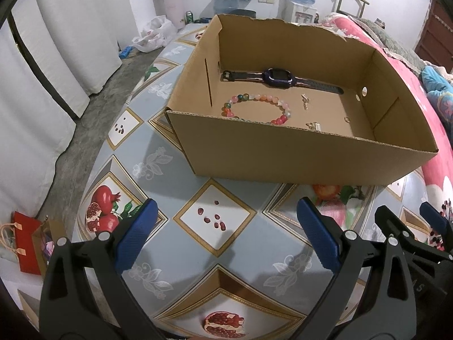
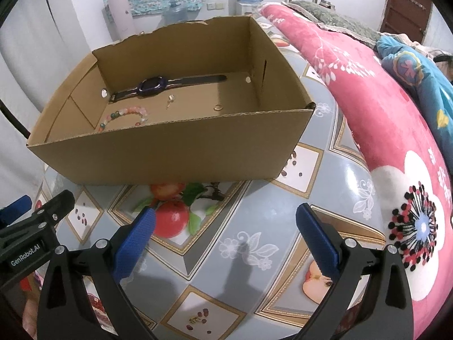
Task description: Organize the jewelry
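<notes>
Both grippers, left (image 1: 225,232) and right (image 2: 225,231), hovered with fingers wide and empty over the bench (image 1: 158,167), the jewelry lying ahead inside the open brown cardboard box (image 1: 297,155), about equally near each.

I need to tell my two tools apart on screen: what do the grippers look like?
They are identical: the left gripper and right gripper have black plastic arms with triangular cut-outs and silver rivets, and ribbed blue finger pads. The right wrist view shows white "GenRobot.AI" lettering on the left one's black side.
</notes>
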Demonstrator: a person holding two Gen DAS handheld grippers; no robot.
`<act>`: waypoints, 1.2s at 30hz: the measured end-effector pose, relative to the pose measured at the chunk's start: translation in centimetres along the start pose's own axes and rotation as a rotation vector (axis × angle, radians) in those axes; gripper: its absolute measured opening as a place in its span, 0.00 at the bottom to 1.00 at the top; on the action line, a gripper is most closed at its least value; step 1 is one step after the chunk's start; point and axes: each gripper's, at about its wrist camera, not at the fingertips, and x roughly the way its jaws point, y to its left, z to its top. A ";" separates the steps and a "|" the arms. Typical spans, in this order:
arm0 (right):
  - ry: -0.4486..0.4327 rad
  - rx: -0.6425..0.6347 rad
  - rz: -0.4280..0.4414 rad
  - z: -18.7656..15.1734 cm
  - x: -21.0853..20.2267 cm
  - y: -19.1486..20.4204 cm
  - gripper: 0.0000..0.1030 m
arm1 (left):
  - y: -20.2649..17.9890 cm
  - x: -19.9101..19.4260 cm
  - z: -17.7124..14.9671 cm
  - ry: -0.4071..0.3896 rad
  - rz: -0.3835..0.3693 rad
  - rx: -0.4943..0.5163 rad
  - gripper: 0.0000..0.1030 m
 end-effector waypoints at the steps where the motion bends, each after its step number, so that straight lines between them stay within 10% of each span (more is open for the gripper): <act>1: 0.001 0.001 0.001 0.0 0.0 -0.1 0.94 | 0.0 0.0 0.0 0.000 -0.001 -0.001 0.92; 36: 0.016 0.014 0.002 0.0 0.4 -0.4 0.94 | -0.5 0.5 0.1 0.018 -0.003 0.009 0.92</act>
